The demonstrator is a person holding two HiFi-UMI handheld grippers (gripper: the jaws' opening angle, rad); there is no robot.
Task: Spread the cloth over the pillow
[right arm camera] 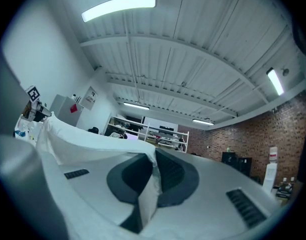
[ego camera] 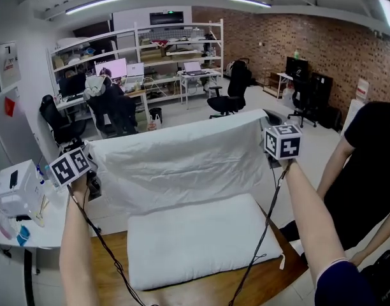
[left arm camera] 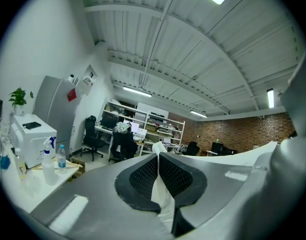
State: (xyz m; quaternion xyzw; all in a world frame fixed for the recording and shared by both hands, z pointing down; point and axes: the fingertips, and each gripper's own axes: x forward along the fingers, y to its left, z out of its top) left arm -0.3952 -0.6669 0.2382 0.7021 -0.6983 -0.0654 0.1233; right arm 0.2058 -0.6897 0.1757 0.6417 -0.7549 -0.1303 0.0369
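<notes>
Outboard of the left gripper stands a cluttered white side table, so there is little spare room on that flank. This gripper is clenched on the left top corner of the cloth, with a fold of white fabric pinched flat between its pads. The cloth hangs as a sheet between the two grippers, its lower hem about level with the far edge of the white pillow, which lies below them on the wooden table. The cloth looks light and limp, likely to sag or billow in the middle, so the corners seem the right hold. The right gripper is likewise closed on the opposite corner. Just beyond it stands a person in black, crowding that side.
</notes>
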